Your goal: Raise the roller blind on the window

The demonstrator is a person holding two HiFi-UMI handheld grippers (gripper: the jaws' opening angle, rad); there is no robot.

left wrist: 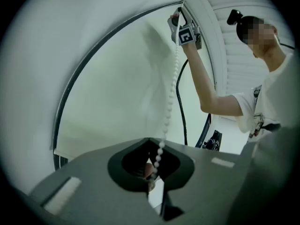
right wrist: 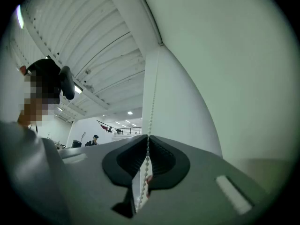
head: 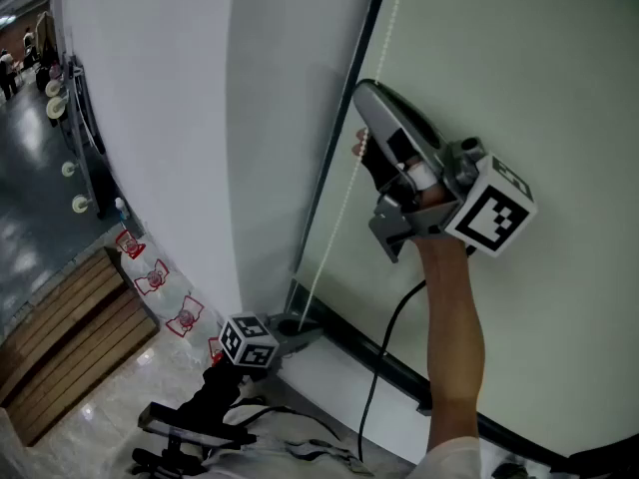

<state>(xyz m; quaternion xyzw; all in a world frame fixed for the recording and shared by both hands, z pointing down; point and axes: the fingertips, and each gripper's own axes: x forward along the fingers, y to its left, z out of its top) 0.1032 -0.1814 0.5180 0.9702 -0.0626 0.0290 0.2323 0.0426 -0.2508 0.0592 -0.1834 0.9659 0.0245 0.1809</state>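
Pale-green blind beside white wall; L gripper & R gripper jaws clamped on bead chain.

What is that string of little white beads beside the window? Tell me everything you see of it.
The bead chain is a thin strand of small, round, white beads, plastic by the look. It hangs straight along the dark window frame. The right gripper is clamped on it high up, the left gripper low down.

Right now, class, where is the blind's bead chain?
In the head view the bead chain hangs beside the dark window frame, pinched high by the right tongs and low by the left tongs.
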